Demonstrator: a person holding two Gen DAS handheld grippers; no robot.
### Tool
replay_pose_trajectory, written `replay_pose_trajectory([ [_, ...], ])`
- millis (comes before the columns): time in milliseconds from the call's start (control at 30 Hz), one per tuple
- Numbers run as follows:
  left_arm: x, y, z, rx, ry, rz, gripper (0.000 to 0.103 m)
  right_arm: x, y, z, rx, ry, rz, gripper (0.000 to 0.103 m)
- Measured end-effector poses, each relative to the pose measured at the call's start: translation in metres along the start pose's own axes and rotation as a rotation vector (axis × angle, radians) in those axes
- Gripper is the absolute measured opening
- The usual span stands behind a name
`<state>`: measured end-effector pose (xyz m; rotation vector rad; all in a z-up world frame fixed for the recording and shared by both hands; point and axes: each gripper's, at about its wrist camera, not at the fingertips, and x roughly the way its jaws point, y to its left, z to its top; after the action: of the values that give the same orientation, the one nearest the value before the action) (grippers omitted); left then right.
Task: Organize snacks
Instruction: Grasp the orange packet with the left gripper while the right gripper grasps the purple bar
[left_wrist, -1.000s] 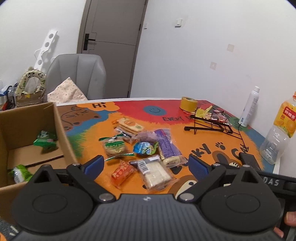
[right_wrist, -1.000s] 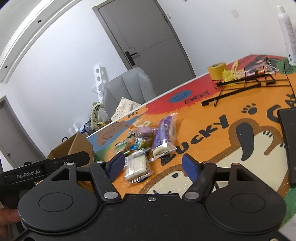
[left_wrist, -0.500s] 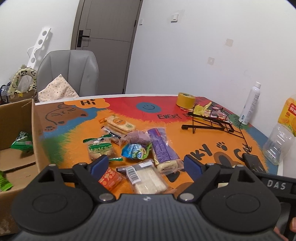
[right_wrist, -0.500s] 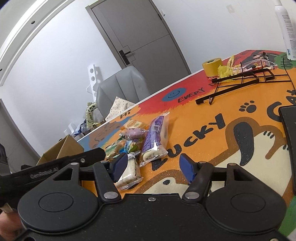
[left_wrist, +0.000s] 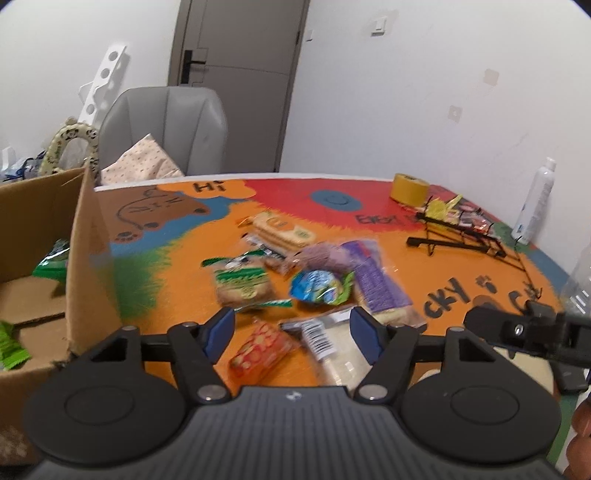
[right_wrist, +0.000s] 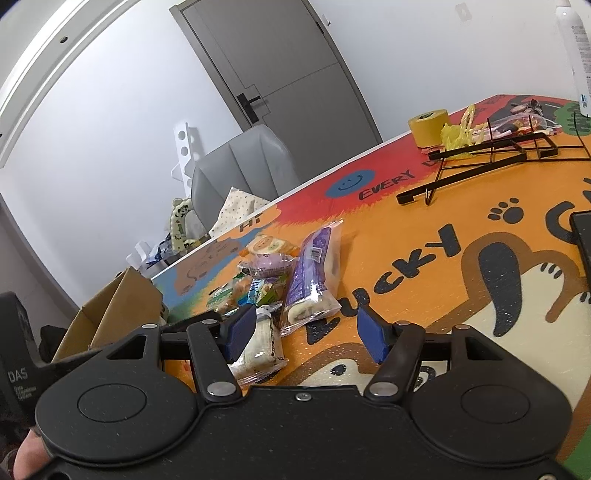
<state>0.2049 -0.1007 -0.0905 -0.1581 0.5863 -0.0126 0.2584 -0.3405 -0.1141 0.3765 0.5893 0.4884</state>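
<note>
While my left gripper (left_wrist: 291, 330) hangs over the snack pile with its jaws closing on nothing yet, the orange snack packet (left_wrist: 263, 350) lies just below between its fingers, long axis slanting away to the right. My right gripper (right_wrist: 306, 334) stands half-open and empty, farther off beside the white bread packet (right_wrist: 258, 350).

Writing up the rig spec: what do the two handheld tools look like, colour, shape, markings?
Both alike: left tool and right tool are matte black plastic with two round pivot discs, angled linkage arms with silver rivets, and blue finger pads. The left tool's black side body carries white "DAS" lettering.
</note>
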Motion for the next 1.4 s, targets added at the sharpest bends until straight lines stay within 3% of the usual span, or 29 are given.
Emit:
replay_pose_trajectory([
  [233, -0.005, 0.018, -0.007, -0.025, 0.019, 0.044, 0.069, 0.015, 0.007, -0.002, 0.005, 0.018, 0.014, 0.063],
  [500, 0.009, 0.020, -0.011, -0.034, 0.040, 0.024, 0.066, 0.023, 0.010, -0.001, -0.002, 0.024, 0.006, 0.063],
  [633, 0.021, 0.019, -0.015, -0.031, 0.071, 0.014, 0.057, 0.023, 0.005, 0.001, 0.005, 0.024, -0.009, 0.063],
  [800, 0.023, 0.022, -0.017, -0.023, 0.051, 0.018, 0.045, 0.030, 0.005, 0.003, -0.002, 0.031, -0.020, 0.063],
  [867, 0.024, 0.026, -0.015, -0.039, 0.053, 0.018, 0.028, 0.035, 0.006, 0.004, -0.006, 0.036, -0.023, 0.063],
  [933, 0.023, 0.030, -0.014, -0.063, 0.063, -0.006, 0.023, 0.039, 0.008, 0.005, -0.010, 0.040, -0.026, 0.063],
  [1400, 0.013, 0.035, -0.008, -0.092, 0.066, -0.067, 0.022, 0.077, 0.020, 0.020, -0.066, 0.029, -0.102, 0.062],
])
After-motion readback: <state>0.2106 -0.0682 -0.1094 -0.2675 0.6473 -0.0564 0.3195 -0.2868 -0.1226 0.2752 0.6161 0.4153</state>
